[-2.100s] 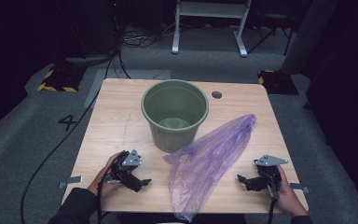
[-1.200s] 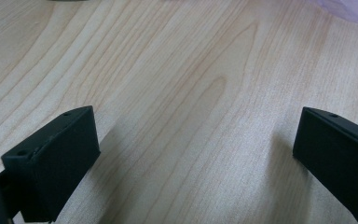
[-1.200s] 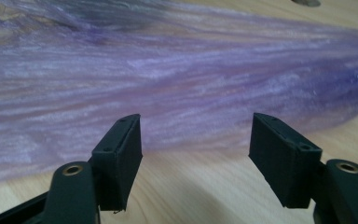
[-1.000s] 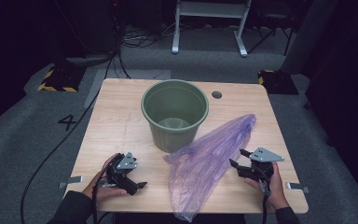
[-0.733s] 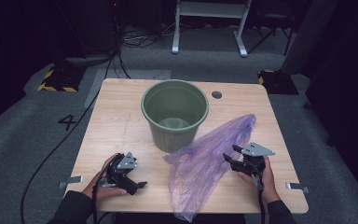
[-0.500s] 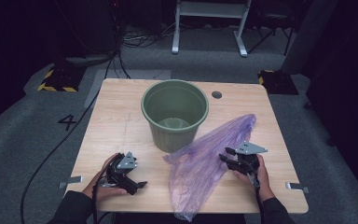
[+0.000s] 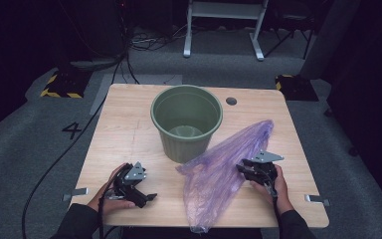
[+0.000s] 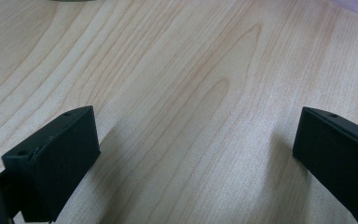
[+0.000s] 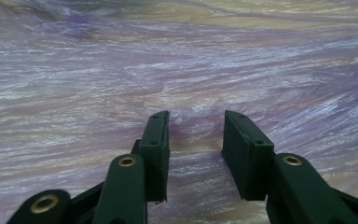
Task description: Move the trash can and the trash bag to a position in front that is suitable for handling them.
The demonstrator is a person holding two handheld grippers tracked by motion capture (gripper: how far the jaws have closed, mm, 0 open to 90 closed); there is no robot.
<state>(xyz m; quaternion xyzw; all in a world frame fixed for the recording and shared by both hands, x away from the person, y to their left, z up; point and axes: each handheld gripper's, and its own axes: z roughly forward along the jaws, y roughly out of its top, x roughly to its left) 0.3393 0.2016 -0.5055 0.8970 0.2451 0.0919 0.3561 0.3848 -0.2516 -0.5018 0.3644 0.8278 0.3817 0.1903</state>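
High view, layout: wooden table (image 7: pixel 129 124) with a green bucket (image 7: pixel 186 122) upright near its middle; a purple plastic bag (image 7: pixel 224 169) lies flat, running from the near edge up toward the far right, its left side just beside the bucket's base.
Left tool: (image 7: pixel 140 191) rests near the table's near-left edge, held in the person's left hand (image 7: pixel 110 199), well apart from the bag.
Left gripper view: left tool (image 8: pixel 196 154) has its jaws spread wide, bare wood grain between them, nothing held.
Right tool: (image 7: pixel 246 170) sits at the bag's right edge, held in the right hand (image 7: pixel 273 186), grey plate on top.
Right gripper view: right tool (image 9: pixel 196 140) points onto the crinkled purple film; jaws narrow, having just been closing; a low fold of film lies in the gap between them.
Grip: pads not seen pressing on the film; cannot tell that any film is pinched.
Bag state: lies flat on the table, mostly spread out, wood showing through it.
Bucket: nothing seen inside it.
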